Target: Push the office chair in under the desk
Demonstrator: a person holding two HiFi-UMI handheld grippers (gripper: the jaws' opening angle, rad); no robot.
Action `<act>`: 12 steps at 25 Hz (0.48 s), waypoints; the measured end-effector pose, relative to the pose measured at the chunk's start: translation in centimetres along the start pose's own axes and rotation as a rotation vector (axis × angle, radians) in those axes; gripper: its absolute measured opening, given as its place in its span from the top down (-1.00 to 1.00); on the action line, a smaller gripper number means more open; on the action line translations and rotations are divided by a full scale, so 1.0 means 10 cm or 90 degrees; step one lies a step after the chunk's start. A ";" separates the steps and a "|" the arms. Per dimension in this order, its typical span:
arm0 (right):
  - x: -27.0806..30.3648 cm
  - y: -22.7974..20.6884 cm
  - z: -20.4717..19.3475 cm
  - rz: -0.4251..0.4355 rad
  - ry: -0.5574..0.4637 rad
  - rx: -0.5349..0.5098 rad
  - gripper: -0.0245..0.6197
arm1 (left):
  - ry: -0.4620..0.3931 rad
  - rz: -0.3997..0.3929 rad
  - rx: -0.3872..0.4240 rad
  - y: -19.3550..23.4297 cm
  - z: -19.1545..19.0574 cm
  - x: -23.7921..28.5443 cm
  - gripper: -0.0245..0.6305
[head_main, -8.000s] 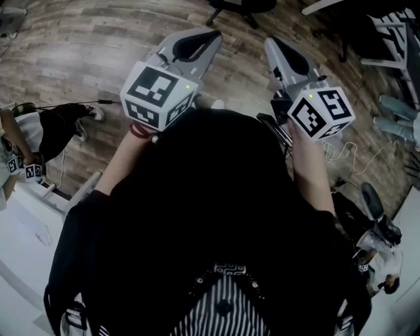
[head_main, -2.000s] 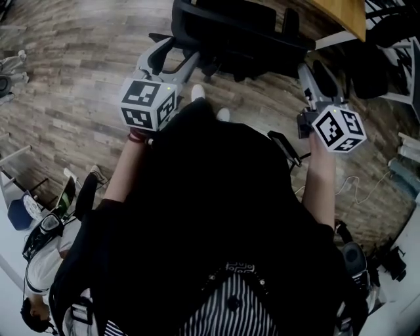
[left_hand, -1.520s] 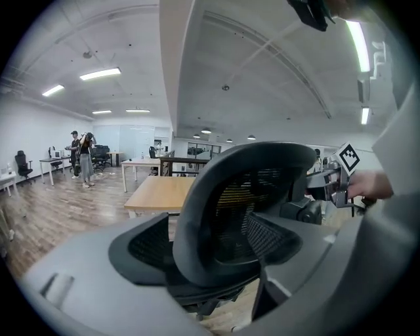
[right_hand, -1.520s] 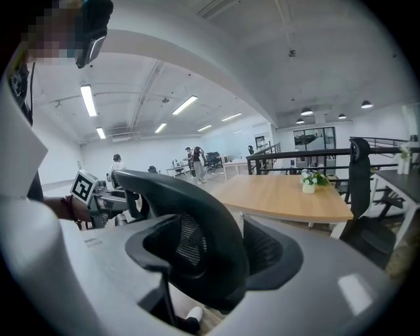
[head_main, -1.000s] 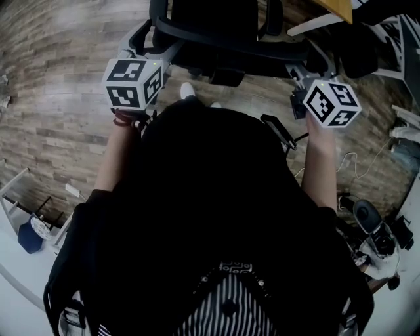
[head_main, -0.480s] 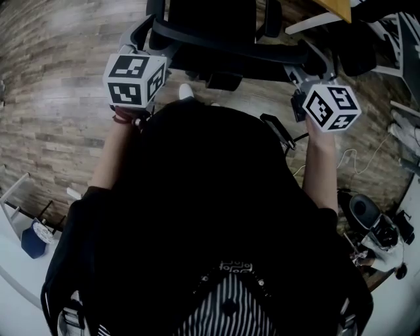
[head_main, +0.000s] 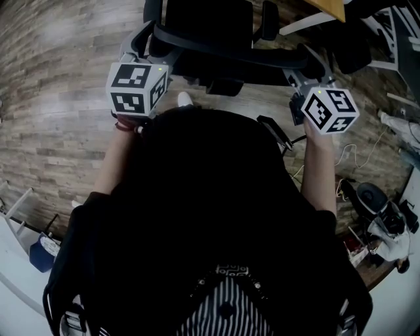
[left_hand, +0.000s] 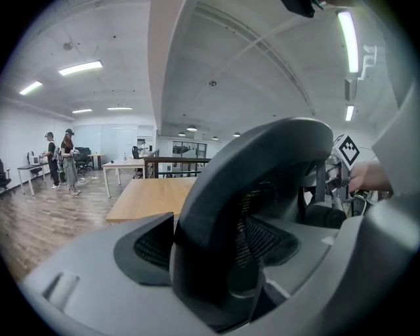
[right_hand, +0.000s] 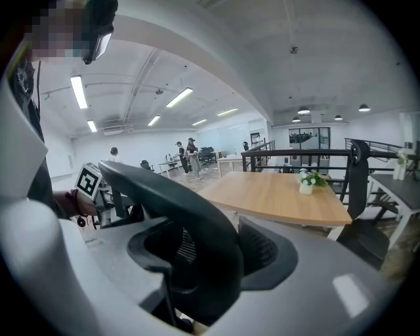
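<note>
Having just closed a little, the left gripper (left_hand: 218, 264) and right gripper (right_hand: 209, 274) each clamp, jaws still wide, on the backrest rim of the office chair (head_main: 211, 27) at the head view's top centre, with the wooden desk (head_main: 327, 6) at upper right.

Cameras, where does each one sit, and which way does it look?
Head view: on the person's head, looking steeply down at the office chair; their dark top, forearms, left tongs and right tongs show.
Left gripper view: on the left tongs, facing a wooden desk over the chair's backrest; its jaws show, gripping the backrest rim.
Right gripper view: on the right tongs, also facing a wooden desk; its jaws grip the rim too.
Both tongs have just been closing on it. Shared: each gripper view catches the other tongs' marker cube.
</note>
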State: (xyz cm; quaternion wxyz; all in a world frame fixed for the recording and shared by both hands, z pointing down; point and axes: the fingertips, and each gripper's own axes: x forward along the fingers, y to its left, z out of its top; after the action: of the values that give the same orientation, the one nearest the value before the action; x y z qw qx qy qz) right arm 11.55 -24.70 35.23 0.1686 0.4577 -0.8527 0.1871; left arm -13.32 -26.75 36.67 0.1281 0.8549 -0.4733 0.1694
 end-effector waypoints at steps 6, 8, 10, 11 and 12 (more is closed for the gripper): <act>0.25 -0.21 0.15 -0.029 -0.001 0.004 0.10 | -0.002 -0.029 0.017 0.21 0.16 0.37 -0.12; 0.33 -0.25 0.19 -0.031 0.000 0.006 0.10 | -0.003 -0.037 0.025 0.28 0.21 0.47 -0.11; 0.42 -0.31 0.24 -0.034 0.002 0.008 0.10 | -0.005 -0.043 0.032 0.35 0.27 0.56 -0.11; 0.46 -0.33 0.27 -0.035 0.003 0.007 0.10 | -0.005 -0.045 0.034 0.38 0.29 0.60 -0.11; 0.50 -0.34 0.29 -0.035 0.004 0.007 0.10 | -0.004 -0.048 0.036 0.41 0.30 0.62 -0.10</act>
State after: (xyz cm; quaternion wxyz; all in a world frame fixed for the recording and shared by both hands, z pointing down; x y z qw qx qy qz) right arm 11.52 -31.38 35.57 0.1742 0.4811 -0.8383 0.1886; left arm -13.23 -34.80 36.74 0.1088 0.8759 -0.4363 0.1751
